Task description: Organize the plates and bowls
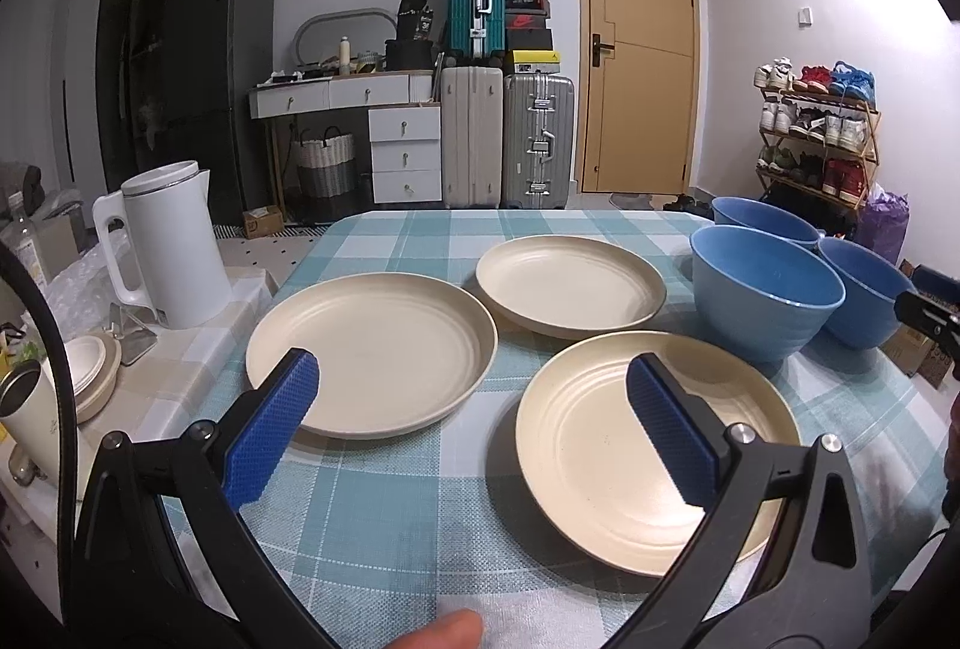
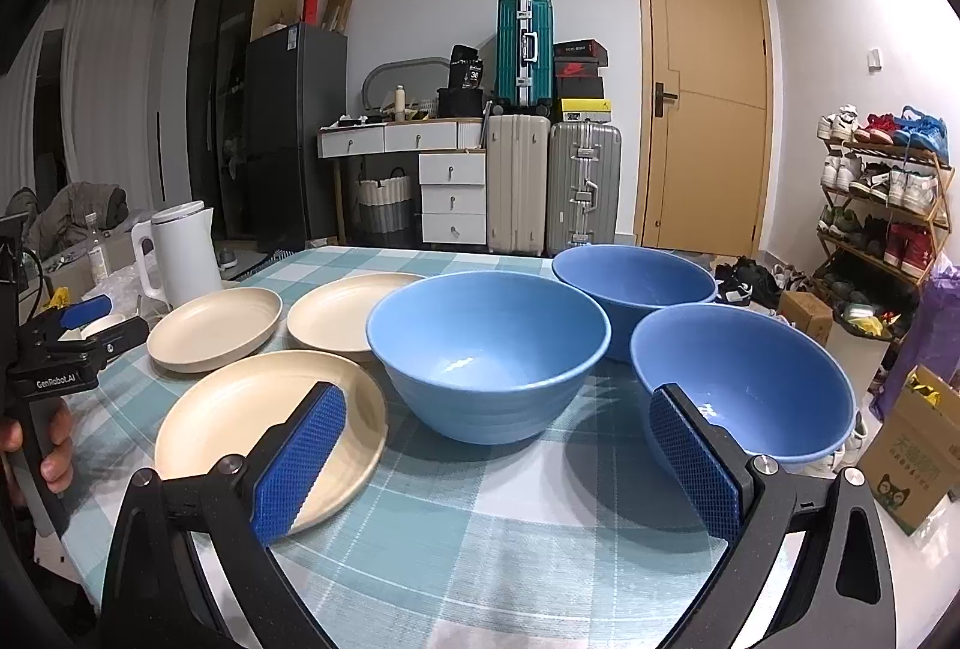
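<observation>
Three cream plates lie apart on the checked tablecloth: a left plate, a far plate and a near plate. Three blue bowls stand to their right: a middle bowl, a far bowl and a right bowl. My left gripper hovers open above the gap between the left and near plates. My right gripper is open in front of the middle bowl, holding nothing. The left gripper also shows at the left edge of the right wrist view.
A white kettle stands on a side surface left of the table, with a steel cup and a lidded dish nearby. Suitcases, a door and a shoe rack line the back. A cardboard box sits at the right.
</observation>
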`<action>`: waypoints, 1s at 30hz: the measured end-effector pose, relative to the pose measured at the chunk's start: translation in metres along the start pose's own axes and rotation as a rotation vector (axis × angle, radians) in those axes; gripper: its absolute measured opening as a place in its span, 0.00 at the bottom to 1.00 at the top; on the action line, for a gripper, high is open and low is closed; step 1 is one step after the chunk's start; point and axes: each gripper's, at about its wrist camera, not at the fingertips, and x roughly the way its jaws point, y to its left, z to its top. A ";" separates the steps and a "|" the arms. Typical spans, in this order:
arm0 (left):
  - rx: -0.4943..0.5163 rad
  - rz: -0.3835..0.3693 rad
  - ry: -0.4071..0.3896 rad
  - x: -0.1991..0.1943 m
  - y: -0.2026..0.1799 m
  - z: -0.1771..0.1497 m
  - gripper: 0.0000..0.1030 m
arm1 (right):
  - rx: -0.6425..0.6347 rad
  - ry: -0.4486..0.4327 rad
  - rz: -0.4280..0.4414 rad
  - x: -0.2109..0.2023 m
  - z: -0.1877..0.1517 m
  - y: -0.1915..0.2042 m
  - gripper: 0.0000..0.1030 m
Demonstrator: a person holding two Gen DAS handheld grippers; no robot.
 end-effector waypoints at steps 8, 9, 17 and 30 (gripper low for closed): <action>-0.039 0.020 0.051 -0.003 0.013 0.017 1.00 | -0.020 0.032 0.041 0.006 0.021 0.028 1.00; -0.040 0.023 0.056 -0.003 0.015 0.018 1.00 | -0.024 0.035 0.044 0.007 0.024 0.032 1.00; -0.063 0.088 0.070 -0.003 0.037 0.035 1.00 | -0.019 0.056 0.113 0.021 0.050 0.064 1.00; -0.110 0.120 0.175 0.028 0.070 0.052 1.00 | -0.023 0.149 0.188 0.066 0.086 0.117 1.00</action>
